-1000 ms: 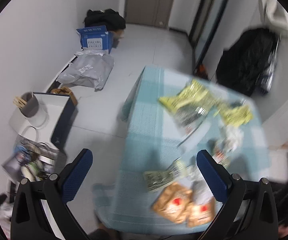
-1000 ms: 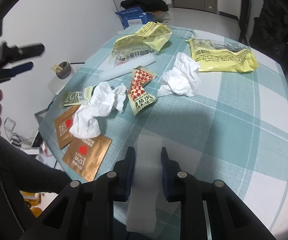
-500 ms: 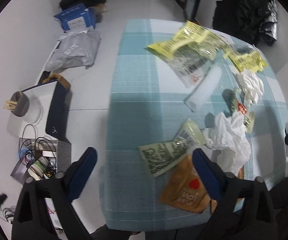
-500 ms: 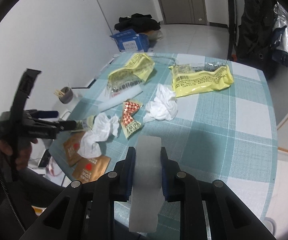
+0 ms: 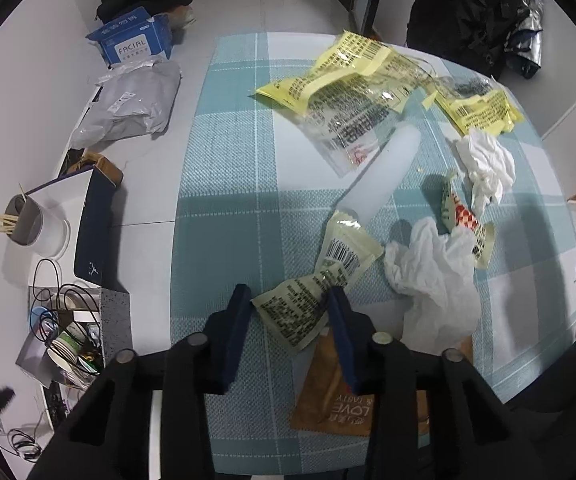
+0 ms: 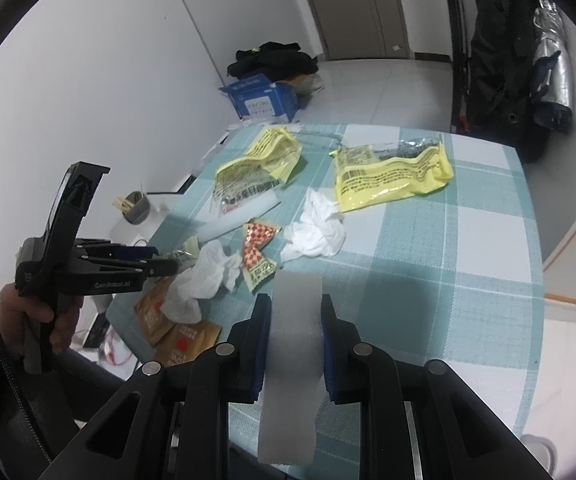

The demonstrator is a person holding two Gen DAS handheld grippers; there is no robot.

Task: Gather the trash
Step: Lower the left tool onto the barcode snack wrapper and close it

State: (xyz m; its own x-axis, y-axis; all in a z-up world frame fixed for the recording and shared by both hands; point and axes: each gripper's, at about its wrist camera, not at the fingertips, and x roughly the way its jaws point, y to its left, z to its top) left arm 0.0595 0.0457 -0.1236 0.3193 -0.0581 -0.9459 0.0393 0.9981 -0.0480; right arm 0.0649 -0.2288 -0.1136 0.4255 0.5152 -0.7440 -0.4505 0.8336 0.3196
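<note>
I am working over the bench [image 5: 224, 184], its teal checked cloth littered with trash, and I am placing everything by the pale green wrapper [image 5: 312, 300] near its front edge. Just behind that wrapper a white foam strip [image 5: 380, 176] is lying; to its right a crumpled tissue [image 5: 432, 280] is crowding it, with a red checked sachet [image 5: 464, 220] and a second tissue [image 5: 488, 164] beyond. Two yellow bags [image 5: 340, 80] are sitting far behind it, and two brown packets [image 5: 340, 396] are poking out beneath it. My left gripper [image 5: 288, 312] has just been narrowing its jaws, now straddling the wrapper's near end; I cannot tell whether the pads are pressing it. My right gripper [image 6: 294, 322] is clamping another foam strip [image 6: 294, 344] in narrow jaws above the bench.
</note>
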